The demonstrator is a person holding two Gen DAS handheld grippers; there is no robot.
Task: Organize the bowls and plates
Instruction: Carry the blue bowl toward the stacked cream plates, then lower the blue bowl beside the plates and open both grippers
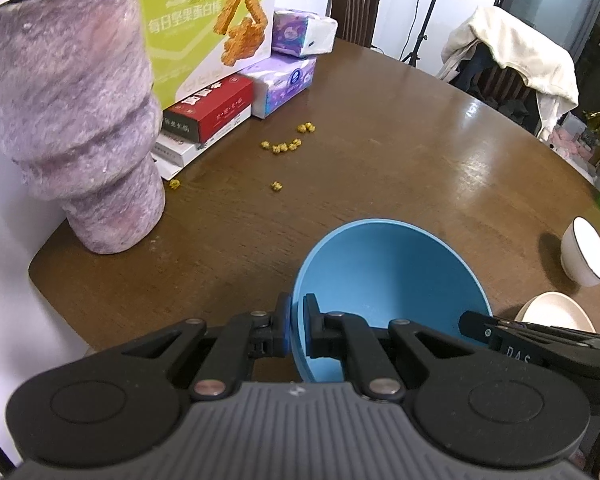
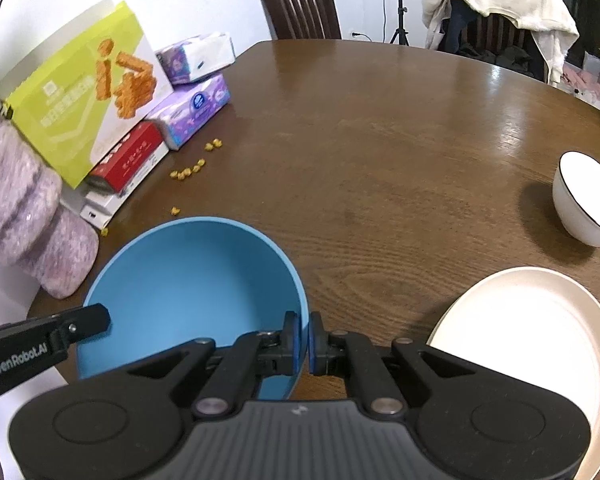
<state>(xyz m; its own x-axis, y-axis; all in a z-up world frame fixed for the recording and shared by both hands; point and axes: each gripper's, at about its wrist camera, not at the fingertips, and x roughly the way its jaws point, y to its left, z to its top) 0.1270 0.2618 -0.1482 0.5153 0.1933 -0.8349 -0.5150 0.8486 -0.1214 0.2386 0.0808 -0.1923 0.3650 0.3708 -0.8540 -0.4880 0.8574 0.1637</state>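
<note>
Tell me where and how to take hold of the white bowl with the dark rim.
Grip the white bowl by its thin rim, one finger inside and one outside. Come from above on its near side: it stands upright and open on the table, apart from the cream plate, and its rounded wall would slip between tongs.
</note>
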